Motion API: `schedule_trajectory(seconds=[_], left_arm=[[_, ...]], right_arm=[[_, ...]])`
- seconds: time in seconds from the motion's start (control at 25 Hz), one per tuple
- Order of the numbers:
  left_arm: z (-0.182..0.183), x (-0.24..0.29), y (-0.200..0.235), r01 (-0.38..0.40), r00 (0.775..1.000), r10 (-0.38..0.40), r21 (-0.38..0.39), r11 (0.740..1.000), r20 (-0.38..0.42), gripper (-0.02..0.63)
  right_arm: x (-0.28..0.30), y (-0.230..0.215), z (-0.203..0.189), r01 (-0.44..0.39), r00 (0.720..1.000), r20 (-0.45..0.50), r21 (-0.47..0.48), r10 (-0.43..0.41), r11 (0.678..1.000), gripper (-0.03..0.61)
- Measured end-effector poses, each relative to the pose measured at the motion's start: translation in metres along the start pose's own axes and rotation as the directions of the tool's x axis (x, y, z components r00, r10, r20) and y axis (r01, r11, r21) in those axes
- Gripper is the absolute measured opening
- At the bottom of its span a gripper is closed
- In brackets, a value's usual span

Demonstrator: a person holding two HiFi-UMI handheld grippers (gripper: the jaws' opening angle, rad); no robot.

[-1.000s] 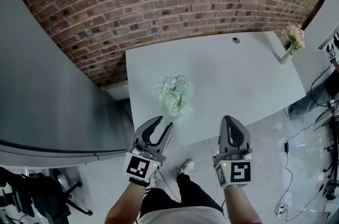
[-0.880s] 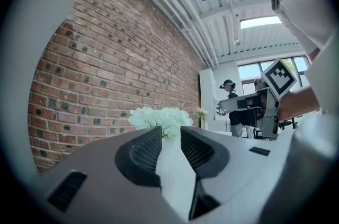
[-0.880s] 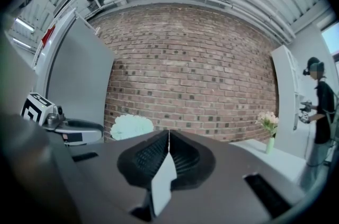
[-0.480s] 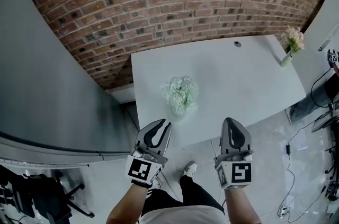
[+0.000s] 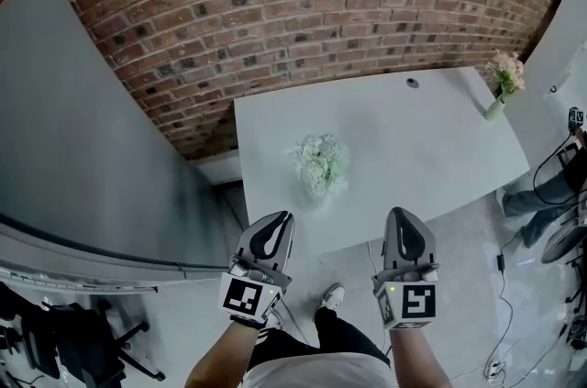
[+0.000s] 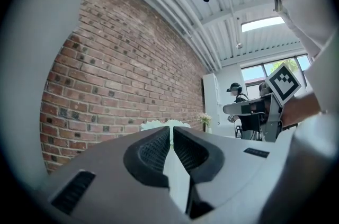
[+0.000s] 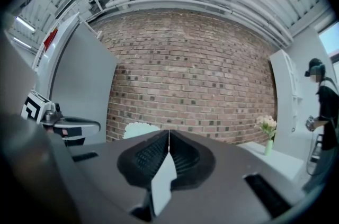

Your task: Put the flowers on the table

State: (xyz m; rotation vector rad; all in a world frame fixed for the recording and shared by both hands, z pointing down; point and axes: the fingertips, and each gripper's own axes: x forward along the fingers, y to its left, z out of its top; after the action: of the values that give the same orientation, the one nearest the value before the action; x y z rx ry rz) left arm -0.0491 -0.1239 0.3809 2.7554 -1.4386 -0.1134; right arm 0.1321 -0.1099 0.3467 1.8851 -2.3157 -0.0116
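Since a second ago the left gripper (image 5: 282, 217) has gone from parted jaws to jaws drawn together; they have just been closing, and its own view shows the ribbed black pads meeting at the tip with nothing between them (image 6: 171, 128). Both grippers now sit a little farther back from the bunch of white, frothy flowers (image 5: 320, 161), which has kept its place on the smooth, pale matte rectangular table (image 5: 413, 138), near the table's front-left corner. That bunch is a rounded, fluffy cluster of small blossoms; it appears to stand upright, its long axis vertical and its heads facing up, though what holds the stems cannot be made out. Only its domed top peeks over the jaws in both gripper views. The right gripper (image 5: 404, 214), a smooth grey shell with ridged dark pads, is likewise pressed closed and empty (image 7: 168, 133). Both grippers hang in the air off the table's near edge, touching nothing. At the far right corner stands a slim pale-green vase of pinkish flowers (image 5: 503, 82). Behind the table runs a rough red-brown brick wall (image 5: 303, 1), with a flat grey panel (image 5: 83, 129) to the left.
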Motion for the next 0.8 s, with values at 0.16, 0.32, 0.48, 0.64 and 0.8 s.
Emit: schedule_trajectory(seconds=[0.16, 0.32, 0.48, 0.64, 0.8], left_arm=[[0.002, -0.008, -0.002, -0.009, 1.0, 0.009, -0.004, 1.0, -0.004, 0.015], [0.005, -0.016, -0.006, -0.018, 1.0, 0.018, -0.005, 1.0, 0.0, 0.009], [0.002, -0.024, -0.01, -0.024, 1.0, 0.024, -0.013, 1.0, -0.017, 0.008], [0.0, -0.033, -0.014, -0.028, 0.999, 0.028, -0.032, 0.999, -0.024, 0.008], [0.005, -0.038, -0.013, -0.044, 0.999, 0.043, -0.032, 0.999, -0.02, 0.007]], right_arm=[[-0.005, 0.005, 0.002, -0.01, 1.0, 0.012, -0.003, 0.01, 1.0, 0.017], [-0.007, 0.01, 0.003, -0.018, 1.0, 0.018, -0.004, 0.018, 1.0, 0.017], [-0.009, 0.012, 0.004, -0.02, 1.0, 0.016, -0.002, 0.02, 1.0, 0.017], [-0.011, 0.014, 0.002, -0.034, 0.999, 0.022, 0.005, 0.034, 0.999, 0.017], [-0.014, 0.015, 0.004, -0.04, 0.999, 0.027, 0.001, 0.04, 0.999, 0.017]])
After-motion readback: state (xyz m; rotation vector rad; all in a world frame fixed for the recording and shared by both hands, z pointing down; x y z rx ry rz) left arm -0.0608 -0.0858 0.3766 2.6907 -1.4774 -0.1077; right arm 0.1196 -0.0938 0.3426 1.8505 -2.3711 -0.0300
